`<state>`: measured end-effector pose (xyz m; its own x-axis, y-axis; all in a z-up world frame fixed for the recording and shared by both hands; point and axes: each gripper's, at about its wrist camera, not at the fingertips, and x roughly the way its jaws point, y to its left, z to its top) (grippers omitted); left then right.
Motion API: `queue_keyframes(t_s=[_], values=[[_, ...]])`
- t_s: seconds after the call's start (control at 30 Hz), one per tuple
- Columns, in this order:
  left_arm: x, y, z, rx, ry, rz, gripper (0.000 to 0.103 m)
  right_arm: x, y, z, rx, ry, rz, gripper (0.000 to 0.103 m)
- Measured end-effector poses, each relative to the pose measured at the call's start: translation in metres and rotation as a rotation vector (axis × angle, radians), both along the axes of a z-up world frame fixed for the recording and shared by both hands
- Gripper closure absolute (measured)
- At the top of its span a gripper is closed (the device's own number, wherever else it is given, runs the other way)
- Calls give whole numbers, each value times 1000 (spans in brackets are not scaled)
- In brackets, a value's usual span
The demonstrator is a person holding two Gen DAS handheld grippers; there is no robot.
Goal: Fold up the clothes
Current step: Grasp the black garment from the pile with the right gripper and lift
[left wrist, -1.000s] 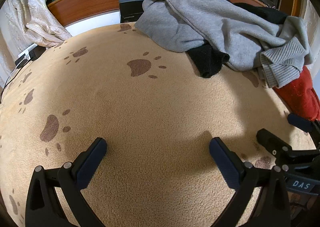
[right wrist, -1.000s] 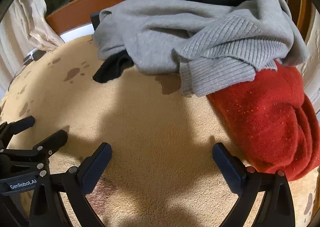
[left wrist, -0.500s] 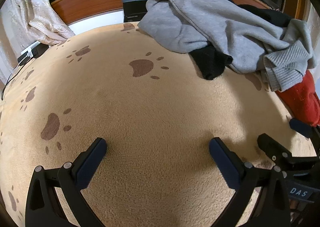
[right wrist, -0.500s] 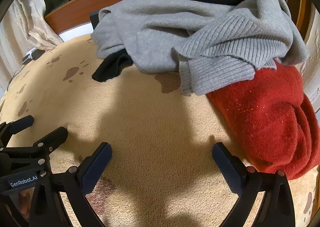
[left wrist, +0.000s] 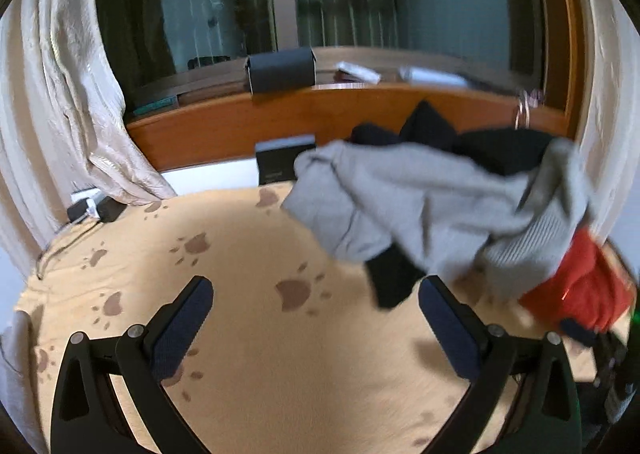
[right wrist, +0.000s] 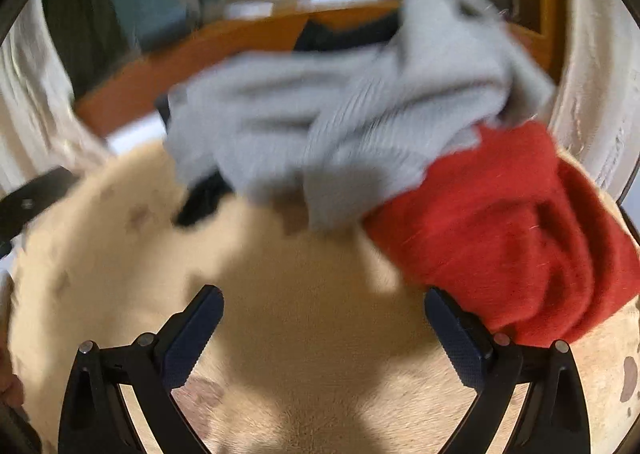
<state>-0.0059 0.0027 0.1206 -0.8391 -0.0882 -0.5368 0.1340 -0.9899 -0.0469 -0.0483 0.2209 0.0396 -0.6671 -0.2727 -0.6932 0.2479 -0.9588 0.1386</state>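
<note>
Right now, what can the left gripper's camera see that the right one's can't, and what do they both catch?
Only the left wrist view shows the dark box on the wooden ledge, the window behind it, the charger by the curtain, and clear paw prints on the blanket. Only the right wrist view shows the red sweater spread wide and close. Both show the grey sweater over a black garment, and an open, empty gripper: left gripper, right gripper.

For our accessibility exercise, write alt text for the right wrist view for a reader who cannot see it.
An open two-finger gripper, empty, points at a heap of unfolded clothes: a grey ribbed sweater draped over a black garment and a red knit sweater. They lie on a tan paw-print blanket; the picture is motion-blurred.
</note>
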Motion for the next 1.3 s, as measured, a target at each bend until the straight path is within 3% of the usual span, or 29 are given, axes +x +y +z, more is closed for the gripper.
queue_keyframes(t_s=[0.07, 0.23, 0.33, 0.5, 0.67, 0.8, 0.87, 1.07, 1.3], values=[[-4, 1, 8, 22, -8, 9, 0, 11, 6, 14, -23, 83, -29, 1], [-8, 0, 13, 60, -17, 19, 0, 32, -5, 51, 55, 367, -124, 1], [-14, -3, 9, 40, -47, 21, 0, 44, 26, 60, 36, 408, -127, 1], [-13, -26, 10, 41, -34, 89, 0, 41, 56, 67, -98, 366, -174, 1], [-16, -41, 5, 69, -54, 127, 0, 19, 67, 106, -126, 394, -91, 1], [-16, -40, 3, 99, -58, 92, 0, -26, 65, 136, -119, 387, -32, 1], [-17, -37, 3, 107, -58, 60, 0, -64, 68, 144, -131, 327, -43, 1], [-19, -30, 3, 120, -57, -4, 0, -168, 81, 123, -135, 123, -146, 1], [-31, -32, -12, 158, -116, -2, 0, -222, 89, 98, -130, 8, -209, 1]])
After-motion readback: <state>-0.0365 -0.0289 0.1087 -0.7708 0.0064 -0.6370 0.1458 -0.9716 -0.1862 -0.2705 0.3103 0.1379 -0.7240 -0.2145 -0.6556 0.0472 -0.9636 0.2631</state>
